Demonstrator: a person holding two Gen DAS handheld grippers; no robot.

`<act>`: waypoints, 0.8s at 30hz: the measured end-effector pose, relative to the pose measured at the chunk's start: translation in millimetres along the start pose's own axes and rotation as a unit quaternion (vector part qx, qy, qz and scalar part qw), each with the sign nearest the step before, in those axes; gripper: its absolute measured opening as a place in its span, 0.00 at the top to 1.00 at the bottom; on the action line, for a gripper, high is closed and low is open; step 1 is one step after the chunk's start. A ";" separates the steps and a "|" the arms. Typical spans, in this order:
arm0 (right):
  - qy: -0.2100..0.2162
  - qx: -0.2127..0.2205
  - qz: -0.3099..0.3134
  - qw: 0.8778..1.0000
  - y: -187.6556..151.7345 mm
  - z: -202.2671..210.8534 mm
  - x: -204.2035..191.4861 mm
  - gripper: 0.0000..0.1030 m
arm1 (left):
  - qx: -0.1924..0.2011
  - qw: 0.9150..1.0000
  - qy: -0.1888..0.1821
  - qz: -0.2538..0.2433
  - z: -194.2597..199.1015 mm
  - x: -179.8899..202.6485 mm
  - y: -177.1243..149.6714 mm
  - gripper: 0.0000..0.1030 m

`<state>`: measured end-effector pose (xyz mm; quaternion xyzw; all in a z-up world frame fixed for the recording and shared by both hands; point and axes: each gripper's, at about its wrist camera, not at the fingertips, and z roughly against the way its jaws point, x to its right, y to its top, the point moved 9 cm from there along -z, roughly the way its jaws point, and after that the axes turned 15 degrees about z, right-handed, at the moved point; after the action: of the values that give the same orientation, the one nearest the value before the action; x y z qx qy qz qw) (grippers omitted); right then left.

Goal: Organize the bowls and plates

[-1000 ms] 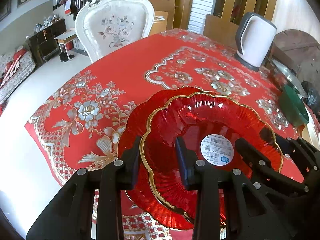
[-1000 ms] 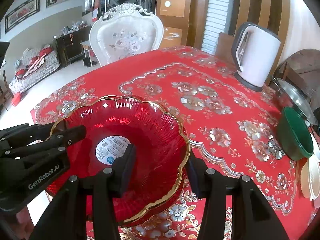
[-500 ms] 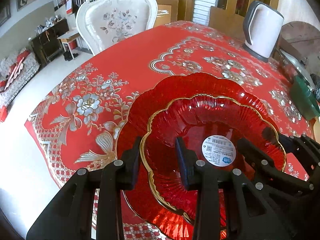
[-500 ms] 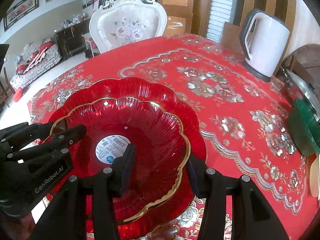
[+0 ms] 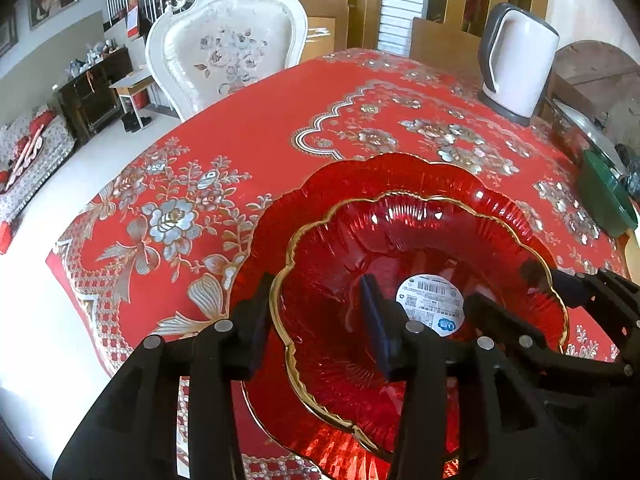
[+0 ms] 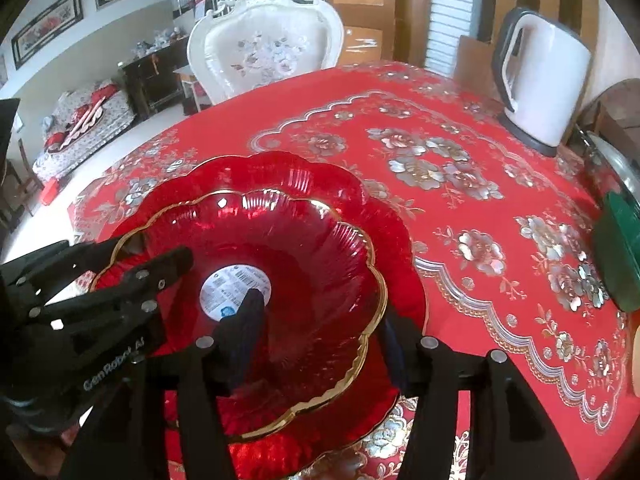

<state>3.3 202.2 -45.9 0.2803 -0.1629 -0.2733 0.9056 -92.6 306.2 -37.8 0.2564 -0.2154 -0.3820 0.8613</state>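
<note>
I am at the release step: the smaller red bowl [image 5: 424,248] sits nested in the larger red bowl [image 5: 384,176] on the counter [image 5: 248,128], and with the left gripper [image 5: 316,316] at its 9 o'clock rim and the right gripper [image 6: 320,328] at its 3 o'clock rim, both have just been opening and straddle the rim slackly, so I next back both clear.

The tabletop [image 6: 460,208], under a red tablecloth [image 5: 260,128] with silver flowers, carries a large red scalloped plate [image 6: 372,216] at 6 o'clock, a white electric kettle [image 6: 548,80] at 1 o'clock and a green bowl [image 6: 620,256] at 3 o'clock.
</note>
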 end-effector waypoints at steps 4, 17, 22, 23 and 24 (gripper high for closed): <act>0.000 -0.004 0.015 1.000 -1.4 2.0 -4.4 0.40 | 0.029 1.000 0.007 -0.003 9.9 -2.9 8.7 0.57; -0.004 0.013 0.010 1.000 1.5 20.7 1.6 0.39 | 0.048 0.999 0.003 0.005 24.0 -1.1 20.7 0.56; -0.011 0.022 0.001 1.000 2.2 29.6 9.2 0.38 | 0.055 0.998 -0.007 -0.003 32.3 11.6 23.1 0.56; -0.013 0.024 -0.001 1.000 2.1 31.7 11.3 0.38 | 0.056 0.998 -0.009 -0.004 33.6 14.3 23.1 0.56; -0.013 0.025 -0.004 1.000 1.7 33.4 13.6 0.38 | 0.056 0.998 -0.012 -0.006 35.1 18.9 23.3 0.56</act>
<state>-0.1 181.4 -16.6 0.3000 -0.1807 -0.2766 0.8949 -88.2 295.3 6.8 0.3011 -0.2452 -0.3776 0.8406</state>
